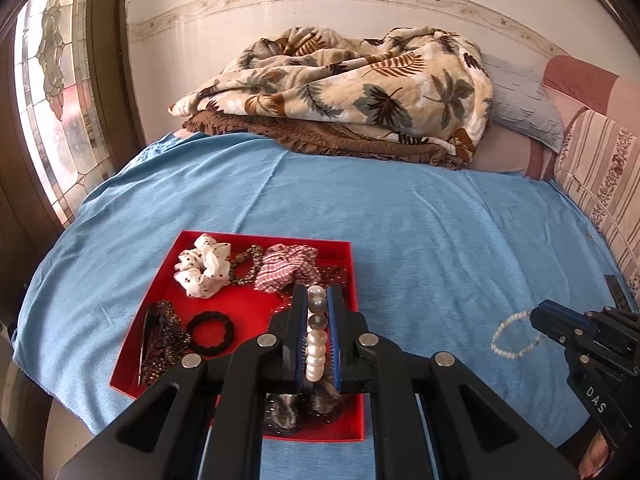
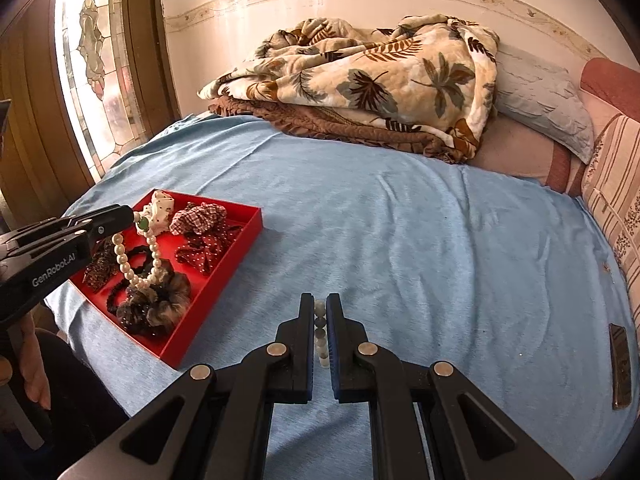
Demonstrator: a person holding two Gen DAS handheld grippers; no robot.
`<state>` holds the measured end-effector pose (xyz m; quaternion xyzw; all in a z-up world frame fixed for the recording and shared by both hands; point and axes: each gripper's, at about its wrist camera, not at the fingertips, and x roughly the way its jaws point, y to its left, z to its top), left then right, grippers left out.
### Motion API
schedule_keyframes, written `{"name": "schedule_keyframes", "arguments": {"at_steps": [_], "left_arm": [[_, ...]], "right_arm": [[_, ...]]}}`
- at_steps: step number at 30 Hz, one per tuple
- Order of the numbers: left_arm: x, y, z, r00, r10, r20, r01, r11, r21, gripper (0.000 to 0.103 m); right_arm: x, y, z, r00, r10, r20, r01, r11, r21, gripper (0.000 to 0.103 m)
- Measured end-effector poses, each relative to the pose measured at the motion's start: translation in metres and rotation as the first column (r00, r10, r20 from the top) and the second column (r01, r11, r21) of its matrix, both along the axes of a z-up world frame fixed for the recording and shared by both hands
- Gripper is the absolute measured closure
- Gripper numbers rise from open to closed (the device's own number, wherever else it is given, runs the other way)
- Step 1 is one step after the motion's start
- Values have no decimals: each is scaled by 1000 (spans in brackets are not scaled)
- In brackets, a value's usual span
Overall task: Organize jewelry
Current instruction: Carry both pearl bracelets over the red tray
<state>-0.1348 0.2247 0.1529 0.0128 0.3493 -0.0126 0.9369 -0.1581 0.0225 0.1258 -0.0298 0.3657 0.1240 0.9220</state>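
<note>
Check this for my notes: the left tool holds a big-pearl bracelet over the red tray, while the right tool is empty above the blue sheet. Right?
Not quite. The right tool is not empty: it is shut on a small-bead bracelet, as both wrist views show. The rest stands: the left tool holds the big-pearl bracelet over the red tray, and the right one is above the blue sheet.

Both cams ride on the tools and look forward and down across the bed (image 1: 400,208) toward the wall with the heaped leaf-print blanket (image 1: 340,84). The left one sits right over the red tray (image 1: 160,280), near edge under its tool. The right one sits further right of the tray (image 2: 240,240), so it lands at its left. Both share tray, blanket, stained-glass window (image 2: 96,76), and each catches the other tool at its edge.
</note>
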Motion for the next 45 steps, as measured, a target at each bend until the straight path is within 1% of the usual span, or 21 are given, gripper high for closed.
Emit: {"name": "schedule_keyframes", "arguments": {"at_steps": [8,14,18,23,25,29,31,38,41,45], "left_arm": [[4,17,-3,1000,28,-9,-28,1000,-14,94],[9,23,-3,999,32,-12,-32,999,-13,94],[11,23,-3,1000,30,-9,-30,1000,-8,94],[22,31,2,1000,1,-3,-1,1000,-3,94],[27,39,5,1000,-8,-6,8,1000,-16,94],[43,62,9,999,-20,-35,16,996,-90,94],[50,74,9,999,-12,-48,6,994,-111,94],[68,107,4,998,27,-58,-33,993,-109,94],[74,116,-1,997,35,-70,-42,993,-113,94],[82,122,-8,996,22,-85,-32,992,-120,94]], "right_arm": [[0,10,1,1000,24,-1,-24,1000,-3,96],[-1,15,1,999,36,-1,-36,999,2,96],[-1,16,1,999,42,-5,-42,999,3,96],[0,15,1,999,47,-14,-46,999,20,96],[1,17,2,998,52,-18,-52,998,27,96],[5,22,5,997,69,-23,-68,997,42,96],[9,27,8,996,84,-25,-82,995,59,96],[19,55,17,989,145,-11,-143,985,96,96],[26,73,18,984,179,-18,-176,978,111,96],[34,101,19,974,228,-15,-225,968,114,96]]}}
